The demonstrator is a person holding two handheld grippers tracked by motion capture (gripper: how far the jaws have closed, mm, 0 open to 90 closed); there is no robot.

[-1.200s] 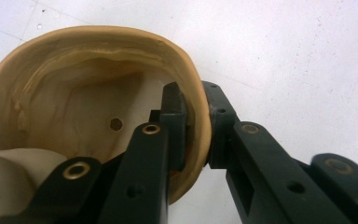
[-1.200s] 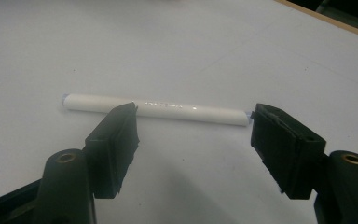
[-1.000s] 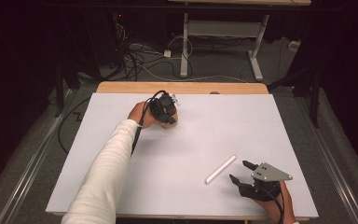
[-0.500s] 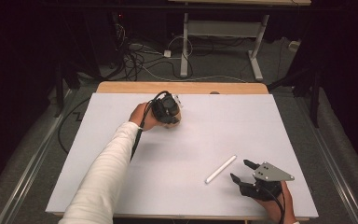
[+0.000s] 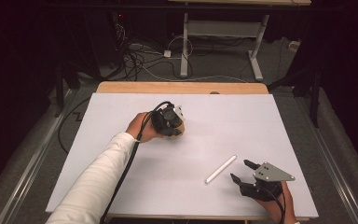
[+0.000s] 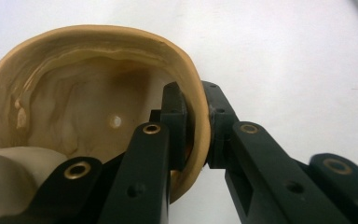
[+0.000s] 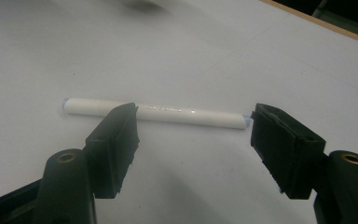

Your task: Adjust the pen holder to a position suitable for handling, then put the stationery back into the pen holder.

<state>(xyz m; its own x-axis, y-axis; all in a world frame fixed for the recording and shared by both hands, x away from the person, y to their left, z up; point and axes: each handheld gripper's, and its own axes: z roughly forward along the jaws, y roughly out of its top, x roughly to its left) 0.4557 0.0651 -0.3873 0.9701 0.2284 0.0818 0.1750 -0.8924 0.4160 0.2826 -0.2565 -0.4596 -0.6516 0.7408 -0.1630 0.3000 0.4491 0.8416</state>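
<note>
A tan bowl [image 6: 88, 93] with a marbled inside is held by its rim just above the white table top, and a sliver of this bowl [image 5: 181, 128] peeks out under the hand in the high view. My left gripper [image 6: 196, 126] is shut on that rim, one jaw inside and one outside; it sits left of the table's middle [image 5: 170, 122]. A white stick [image 5: 221, 169] lies flat at the front right. My right gripper [image 5: 240, 171] stands open just short of it, and the white stick [image 7: 154, 112] lies crosswise beyond the jaws of this gripper [image 7: 193, 128], untouched.
The white sheet [image 5: 121, 163] covers most of the wooden table [image 5: 182, 87], whose bare strip shows at the far edge. Beyond it are cables [image 5: 144, 60] on the floor and the legs of another desk [image 5: 184, 51]. A white sleeve [image 5: 98, 177] crosses the front left.
My left hand has carried the bowl a little to the right and toward the near side. The right gripper and the white stick have stayed put.
</note>
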